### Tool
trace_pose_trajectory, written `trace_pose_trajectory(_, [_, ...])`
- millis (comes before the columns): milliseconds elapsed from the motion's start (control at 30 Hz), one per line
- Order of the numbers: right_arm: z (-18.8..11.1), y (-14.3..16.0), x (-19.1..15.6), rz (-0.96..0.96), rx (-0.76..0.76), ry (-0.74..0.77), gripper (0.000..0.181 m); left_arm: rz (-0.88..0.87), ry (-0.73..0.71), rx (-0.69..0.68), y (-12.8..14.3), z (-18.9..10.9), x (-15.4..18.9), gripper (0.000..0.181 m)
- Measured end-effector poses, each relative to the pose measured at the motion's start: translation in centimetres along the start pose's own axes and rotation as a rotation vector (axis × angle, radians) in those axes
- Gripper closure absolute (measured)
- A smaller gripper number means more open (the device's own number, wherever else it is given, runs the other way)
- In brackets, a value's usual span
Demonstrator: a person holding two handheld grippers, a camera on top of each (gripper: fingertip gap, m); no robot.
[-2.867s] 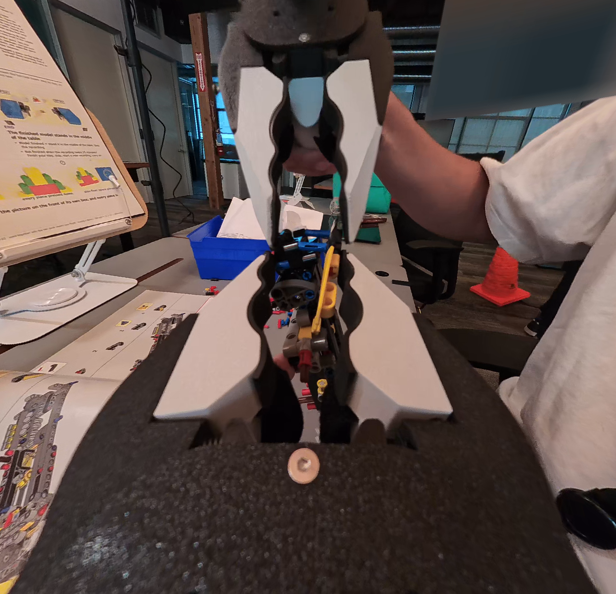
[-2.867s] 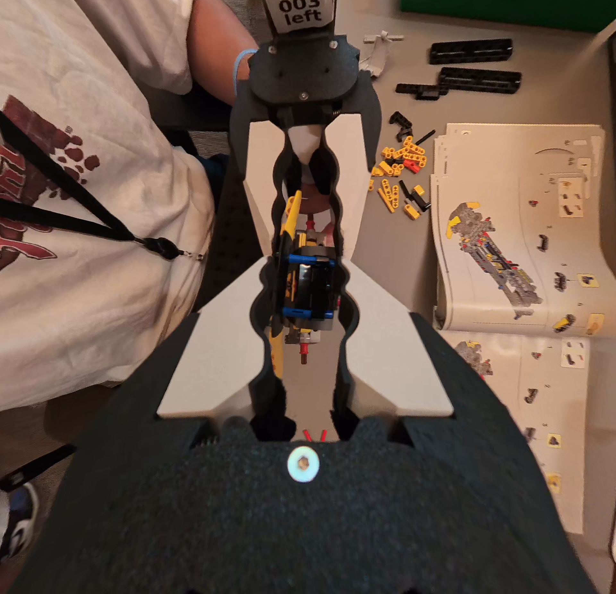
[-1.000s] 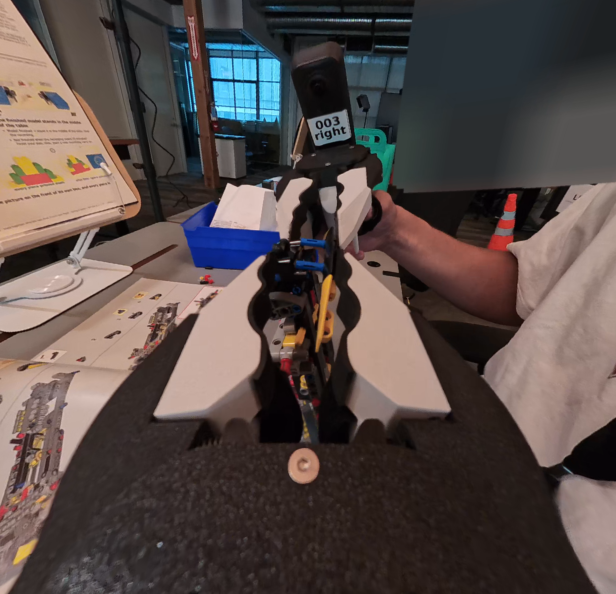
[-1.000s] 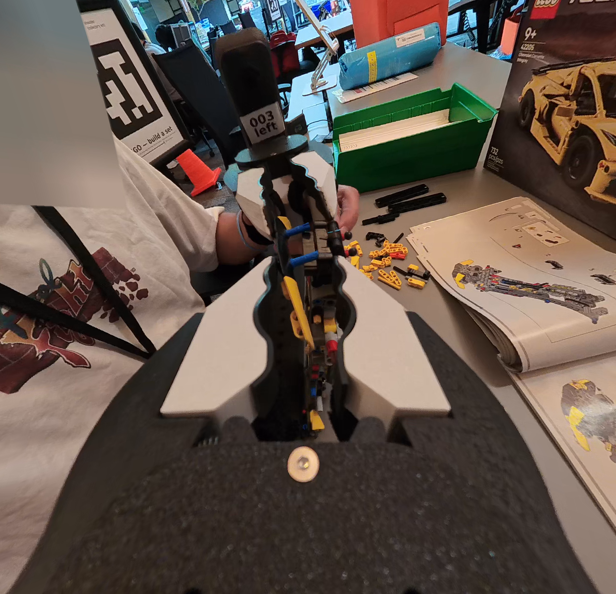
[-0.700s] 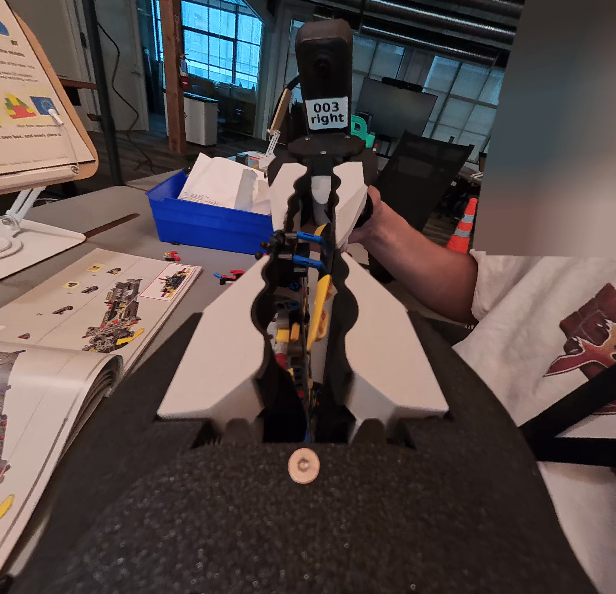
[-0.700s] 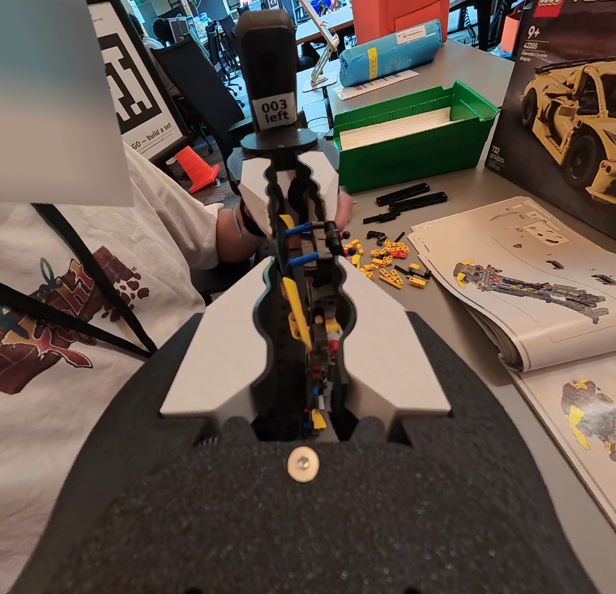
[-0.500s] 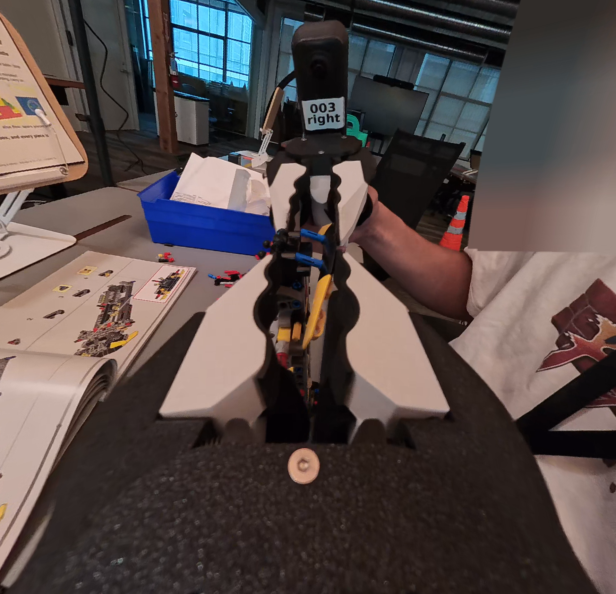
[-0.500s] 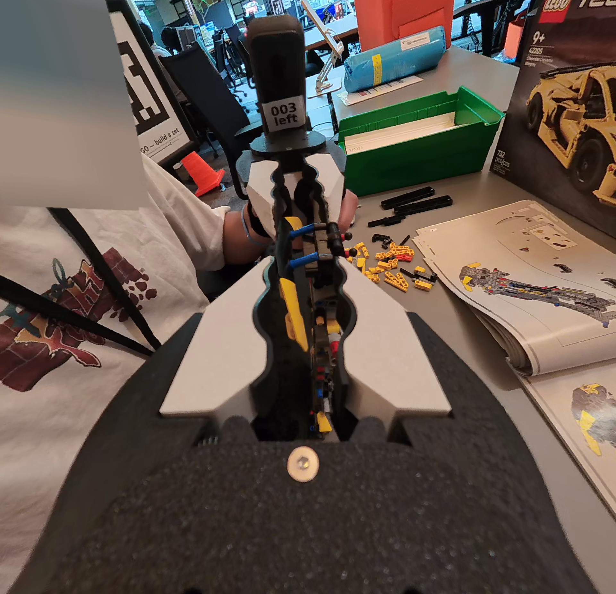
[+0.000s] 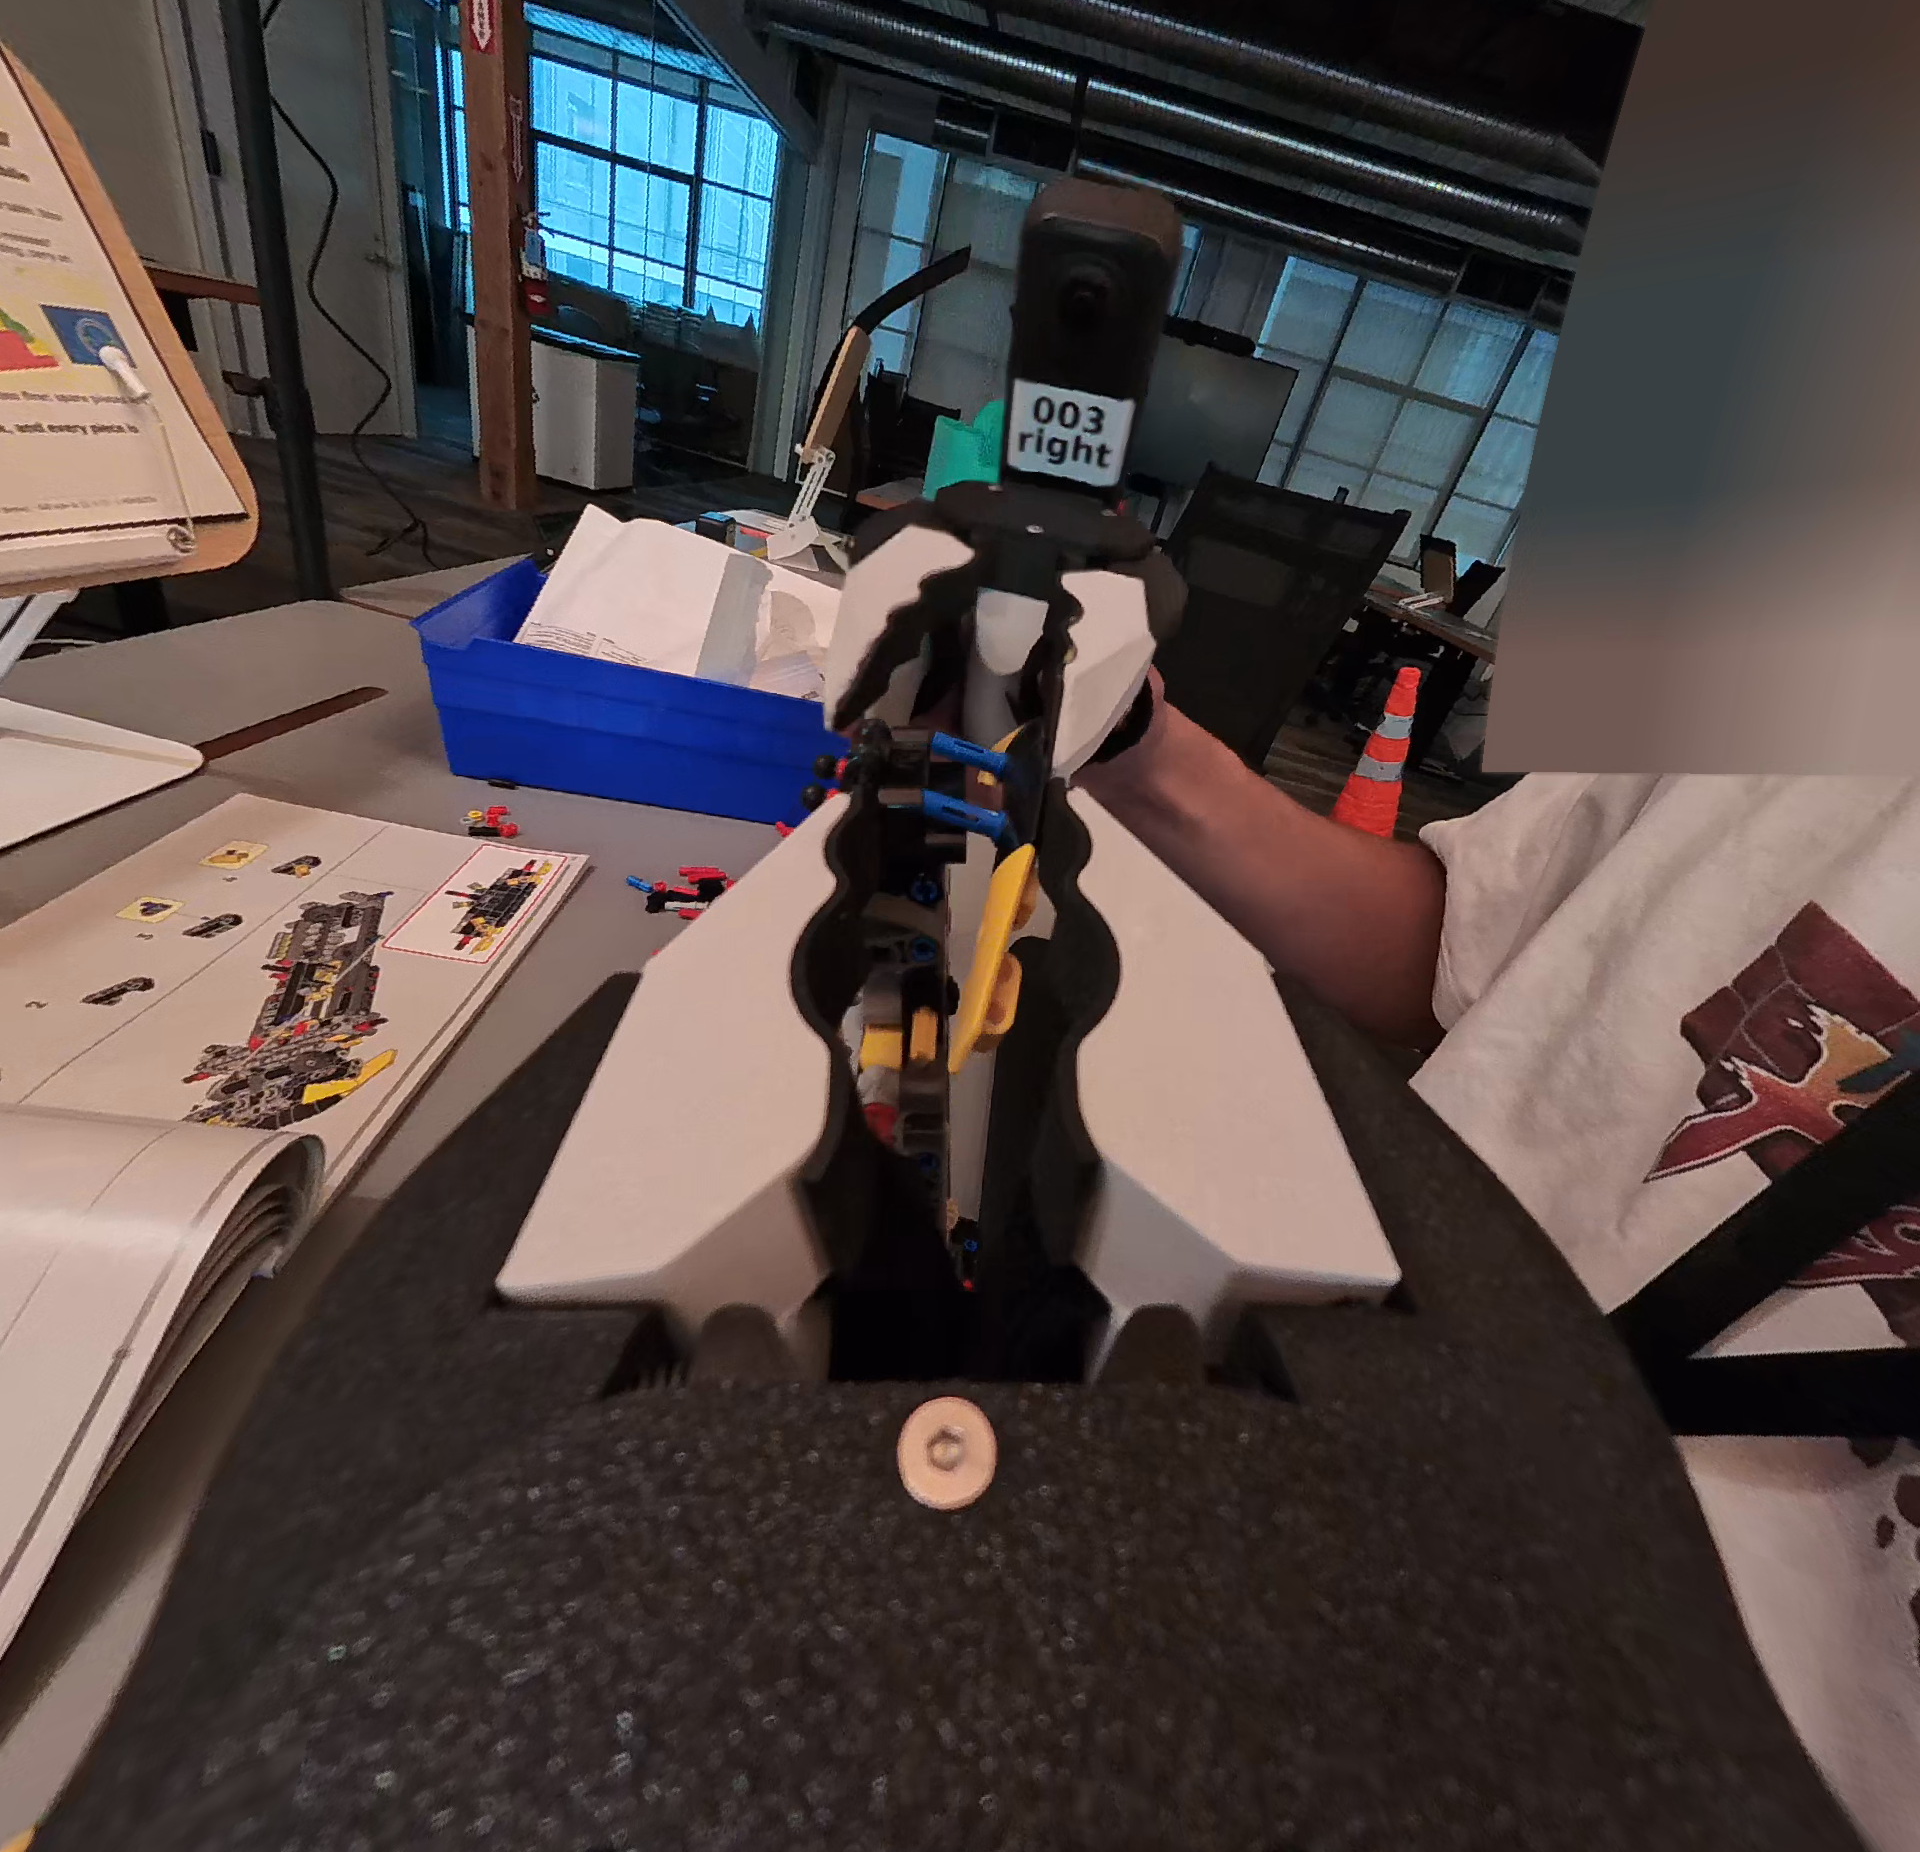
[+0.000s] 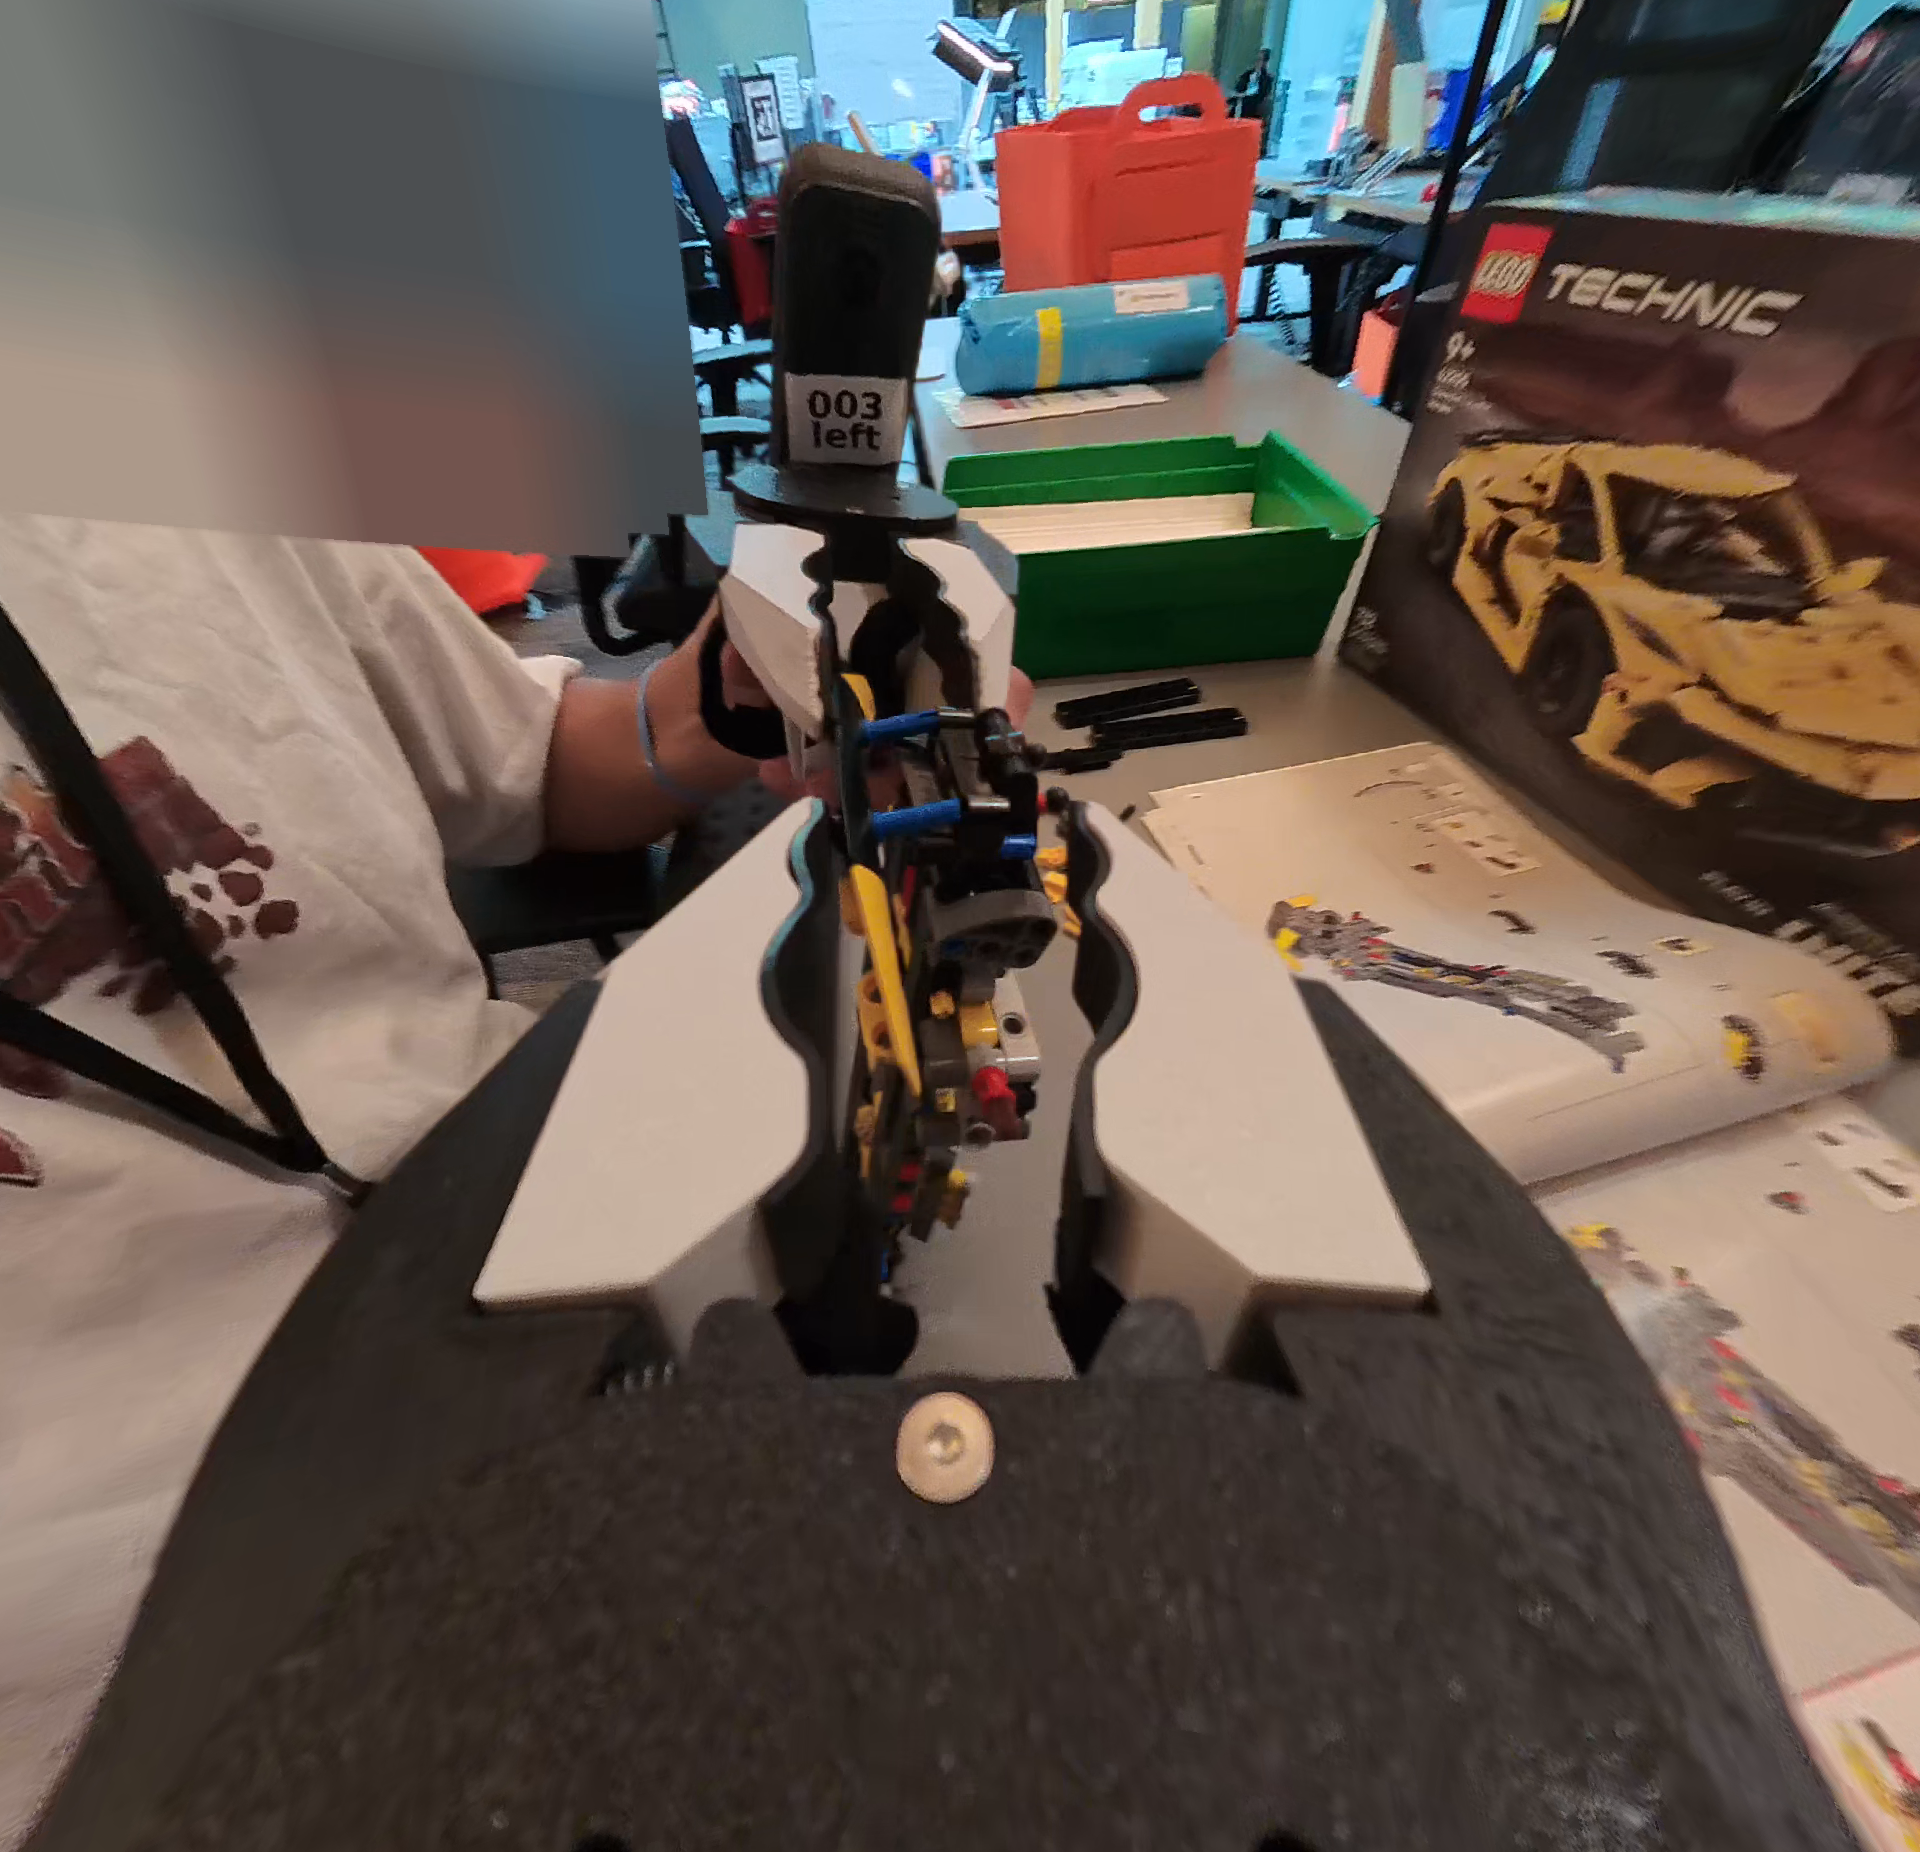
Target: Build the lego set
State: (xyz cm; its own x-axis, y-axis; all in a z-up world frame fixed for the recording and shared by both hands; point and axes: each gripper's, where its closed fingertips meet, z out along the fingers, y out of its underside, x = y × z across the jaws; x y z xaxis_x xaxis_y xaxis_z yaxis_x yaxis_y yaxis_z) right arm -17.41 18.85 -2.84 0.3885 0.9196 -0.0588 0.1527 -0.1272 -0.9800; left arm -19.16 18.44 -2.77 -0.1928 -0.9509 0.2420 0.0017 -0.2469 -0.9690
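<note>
Black, grey and yellow plastic makes up the half-built lego model [image 9: 920, 981], a long narrow chassis with two blue pins near its far end, held in the air between the two grippers, which face each other nose to nose. The left gripper [image 9: 940, 815] has its white fingers closed tight on the model, the dark inner pads pressing both sides. In the right wrist view the right gripper [image 10: 940, 826] has its jaws spread wider than the model [image 10: 935, 981]: the left pad touches the yellow side, while a clear gap shows on the other side, so it is not clamping.

Below lies the grey table [image 9: 312, 690] with open instruction booklets [image 10: 1455, 929], a blue bin [image 9: 613, 711] holding white paper, and a green bin [image 10: 1164, 587] (beside the set's box [image 10: 1662, 555], which pictures a yellow car). Small red and black loose pieces [image 9: 681, 883] are scattered near the blue bin.
</note>
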Motion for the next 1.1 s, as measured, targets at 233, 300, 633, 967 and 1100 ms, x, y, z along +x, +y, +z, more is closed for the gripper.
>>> trace_pose_trajectory(233, [-0.4, -0.7, -0.9, -0.285, -0.005, 0.104, 0.163, -0.001, -0.002, 0.0, 0.0, 0.1, -0.1, 0.153])
trace_pose_trajectory(300, [-0.3, -0.5, -1.4, -0.317, -0.023, 0.097, 0.17, -0.002, 0.004, -0.001, 0.0, 0.1, 0.0, 0.153])
trace_pose_trajectory(633, [-0.1, -0.1, -1.4, -0.272, -0.11, 0.084, 0.166, 0.008, 0.014, -0.014, 0.0, 0.2, 0.2, 0.153])
trace_pose_trajectory(967, [-0.1, -0.4, -1.2, -0.145, -0.102, 0.041, 0.164, 0.066, -0.001, -0.018, 0.1, 0.2, 0.4, 0.153])
trace_pose_trajectory(1100, [-0.2, -0.3, -0.5, -0.108, -0.076, 0.059, 0.139, 0.069, 0.011, -0.017, 0.1, 0.2, 0.8, 0.153])
